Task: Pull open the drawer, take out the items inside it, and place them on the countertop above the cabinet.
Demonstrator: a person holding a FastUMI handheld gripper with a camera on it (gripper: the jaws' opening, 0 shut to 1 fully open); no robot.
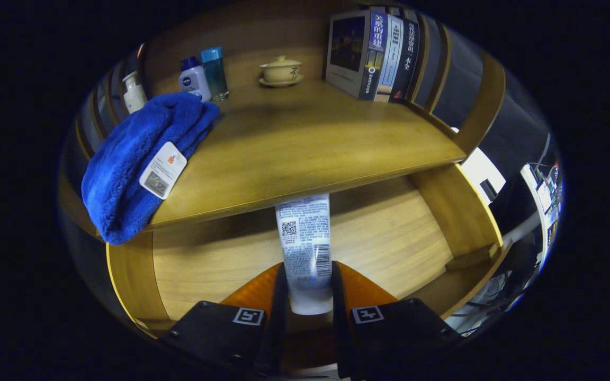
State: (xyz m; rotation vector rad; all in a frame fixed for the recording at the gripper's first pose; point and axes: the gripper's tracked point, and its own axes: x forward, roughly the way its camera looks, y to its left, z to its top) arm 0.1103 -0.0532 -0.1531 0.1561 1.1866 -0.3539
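While the drawer (305,248) stands pulled open in the lower half of the frame, we have the tongs (309,286) closed on a white tube (305,238), both fingers pressing its lower end from either side. The tube runs up and away from the fingers, and its far end reaches to the front edge of the bench (310,143) above the cabinet. We cannot tell whether it is lifted clear of the drawer floor or resting on it.

We judge the first step done: the drawer is out, and its pale wooden floor shows to the left and right of the tube. No other item shows on that floor, though the part nearest us is hidden behind the tongs, so we cannot rule out something lying there.

On the bench, at the left of the frame, a blue towel (135,159) with a white tag hangs partly over the front edge. We take it, as a guess, for something already brought up from the drawer; nothing here confirms that. Farther back, toward the upper left, stand a white bottle (133,92), a white bottle with a dark cap (194,79) and a blue-capped bottle (214,73). A lidded cup on a saucer (281,70) sits at upper centre, and a row of books (376,53) at the upper right.

What is left, as we read it, is to carry the tube up onto the bare middle of the bench, then check the near part of the drawer.
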